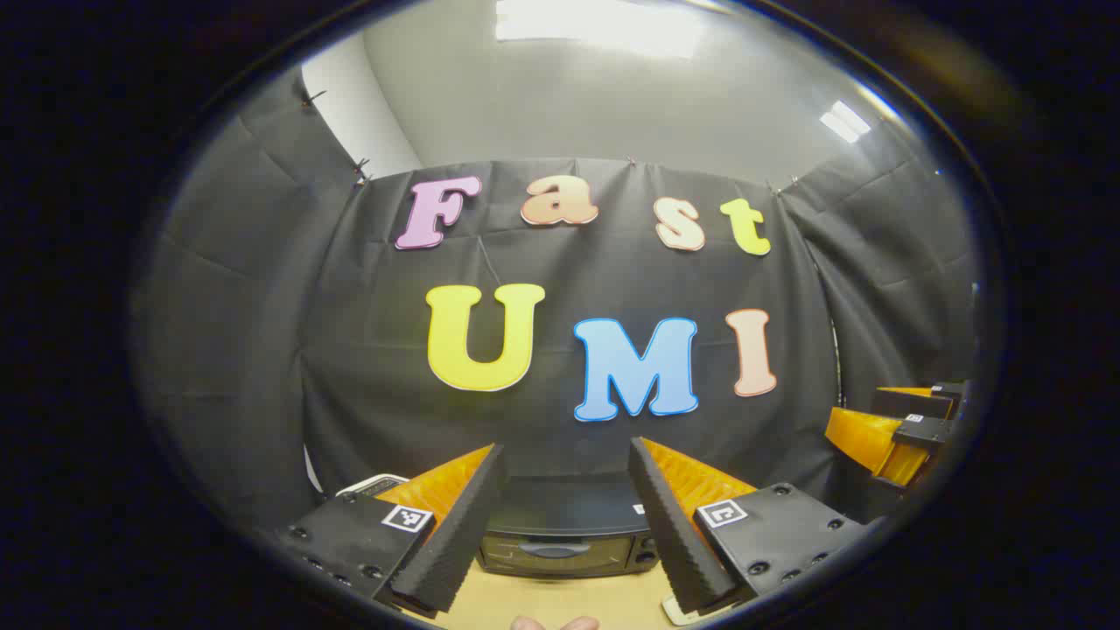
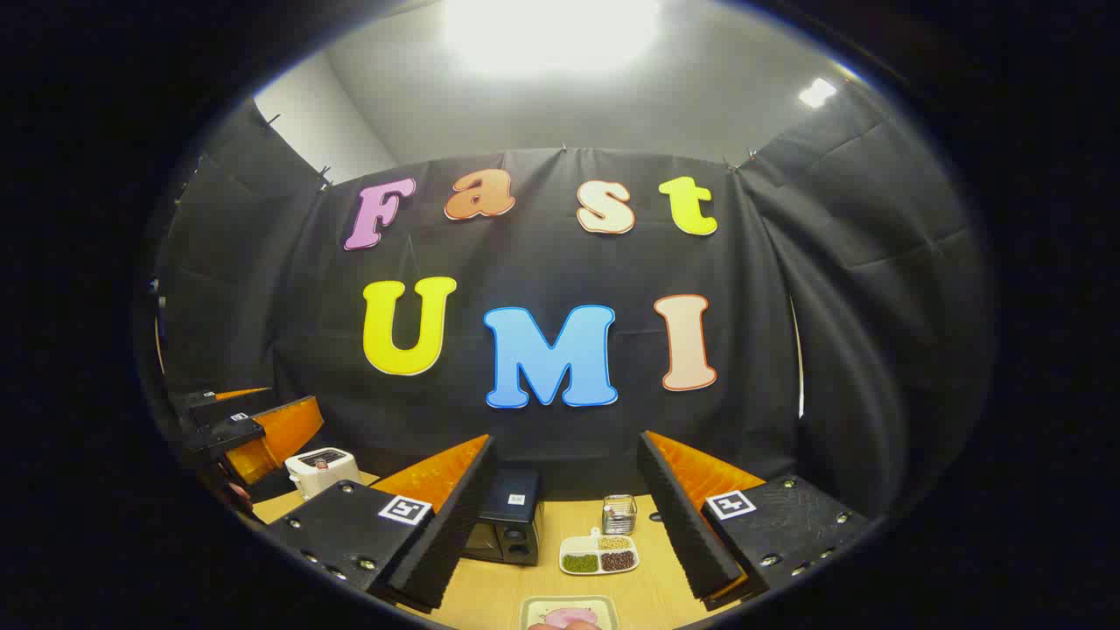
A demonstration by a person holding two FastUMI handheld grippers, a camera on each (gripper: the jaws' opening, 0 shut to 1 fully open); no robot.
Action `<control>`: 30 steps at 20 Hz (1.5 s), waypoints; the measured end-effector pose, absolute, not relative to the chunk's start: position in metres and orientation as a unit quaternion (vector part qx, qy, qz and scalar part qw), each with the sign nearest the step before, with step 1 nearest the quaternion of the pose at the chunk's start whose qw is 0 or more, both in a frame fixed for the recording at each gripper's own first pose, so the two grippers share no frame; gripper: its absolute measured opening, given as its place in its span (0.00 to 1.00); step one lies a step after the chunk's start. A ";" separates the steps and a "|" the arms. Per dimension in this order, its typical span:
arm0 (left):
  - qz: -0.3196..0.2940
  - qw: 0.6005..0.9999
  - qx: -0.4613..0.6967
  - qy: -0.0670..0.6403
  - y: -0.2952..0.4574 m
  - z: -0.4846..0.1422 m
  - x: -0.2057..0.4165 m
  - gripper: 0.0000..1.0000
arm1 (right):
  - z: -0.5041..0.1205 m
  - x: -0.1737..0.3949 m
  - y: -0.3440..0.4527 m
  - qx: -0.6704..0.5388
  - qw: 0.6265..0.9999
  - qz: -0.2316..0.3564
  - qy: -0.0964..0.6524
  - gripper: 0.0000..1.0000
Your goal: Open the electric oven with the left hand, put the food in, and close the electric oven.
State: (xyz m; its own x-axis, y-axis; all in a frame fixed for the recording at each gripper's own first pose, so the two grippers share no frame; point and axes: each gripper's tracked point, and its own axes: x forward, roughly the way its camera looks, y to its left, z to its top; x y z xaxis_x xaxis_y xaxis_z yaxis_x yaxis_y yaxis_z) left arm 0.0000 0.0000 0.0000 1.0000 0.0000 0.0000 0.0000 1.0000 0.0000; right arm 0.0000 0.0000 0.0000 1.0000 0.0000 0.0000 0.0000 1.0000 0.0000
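The electric oven (image 1: 567, 538) is seen straight ahead between the spread fingers of the left gripper (image 1: 564, 525), door closed, with bare table (image 1: 560, 599) before it. In the right gripper view, a divided dish (image 2: 599, 555) and a small wire holder (image 2: 619, 514) are placed just right of the oven, a white appliance (image 2: 322, 471) well left. A tray (image 2: 570, 612) of pink food is seen at the near table edge.

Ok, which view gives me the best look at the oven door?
The left gripper view: the electric oven faces it squarely between the left gripper fingers, door shut. The right gripper view shows it obliquely, partly behind a finger.
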 end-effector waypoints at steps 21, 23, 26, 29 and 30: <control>0.007 1.000 -0.003 0.020 0.005 -0.033 0.041 0.98 | -0.021 0.041 -0.019 0.019 0.999 -0.016 0.022 0.99; 0.002 1.000 0.002 0.030 0.004 -0.044 0.045 0.98 | -0.028 0.042 -0.027 0.024 0.999 -0.026 0.031 0.98; -0.006 0.998 0.007 0.056 0.002 -0.067 0.058 0.98 | -0.038 0.040 -0.035 0.026 0.998 -0.036 0.046 0.98; -0.013 0.996 0.002 0.091 0.002 -0.103 0.079 0.98 | -0.048 0.039 -0.042 0.024 0.997 -0.045 0.061 0.99; -0.018 0.994 0.000 0.107 0.001 -0.115 0.087 0.98 | -0.051 0.038 -0.045 0.023 0.996 -0.048 0.066 0.99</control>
State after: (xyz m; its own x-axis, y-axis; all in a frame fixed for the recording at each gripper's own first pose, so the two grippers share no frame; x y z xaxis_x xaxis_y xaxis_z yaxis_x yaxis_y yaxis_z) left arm 0.0874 0.0005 -0.1153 0.9767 -0.0353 -0.2119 0.0352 0.9994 -0.0042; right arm 0.0384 -0.0452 -0.0514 0.9867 -0.0930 -0.1330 0.0990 0.9943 0.0392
